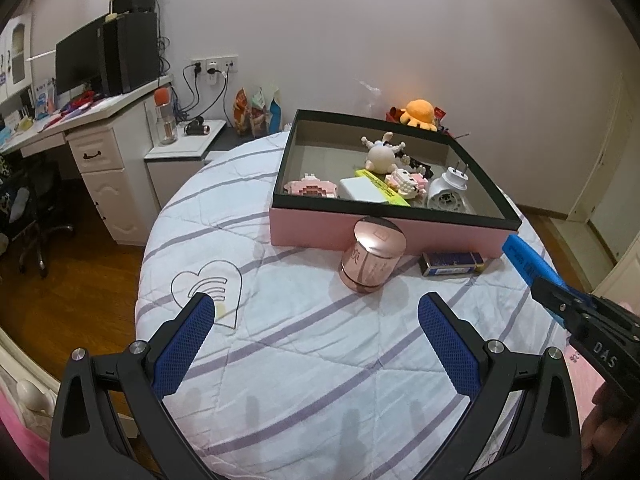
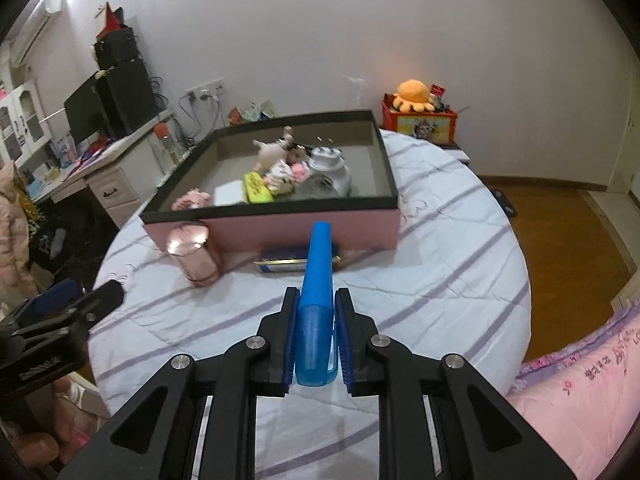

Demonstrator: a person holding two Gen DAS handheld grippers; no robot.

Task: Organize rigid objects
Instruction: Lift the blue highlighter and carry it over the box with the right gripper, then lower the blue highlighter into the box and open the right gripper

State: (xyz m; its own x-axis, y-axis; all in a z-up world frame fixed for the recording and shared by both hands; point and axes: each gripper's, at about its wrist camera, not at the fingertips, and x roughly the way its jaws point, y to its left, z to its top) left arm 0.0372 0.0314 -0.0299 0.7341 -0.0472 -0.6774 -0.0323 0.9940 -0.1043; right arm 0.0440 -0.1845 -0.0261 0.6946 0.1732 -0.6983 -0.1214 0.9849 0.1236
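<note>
A pink box with a black rim sits on the round bed and holds several small toys, a white block, a yellow bar and a white plug device. A rose-gold cylinder tin and a blue card pack lie in front of the box. My left gripper is open and empty, short of the tin. My right gripper is shut on a long blue plastic piece that points toward the box; it also shows in the left wrist view.
The bed has a white quilt with purple stripes. A white desk with a monitor stands at the left. An orange plush sits on a red box behind the bed. Wooden floor lies to the right.
</note>
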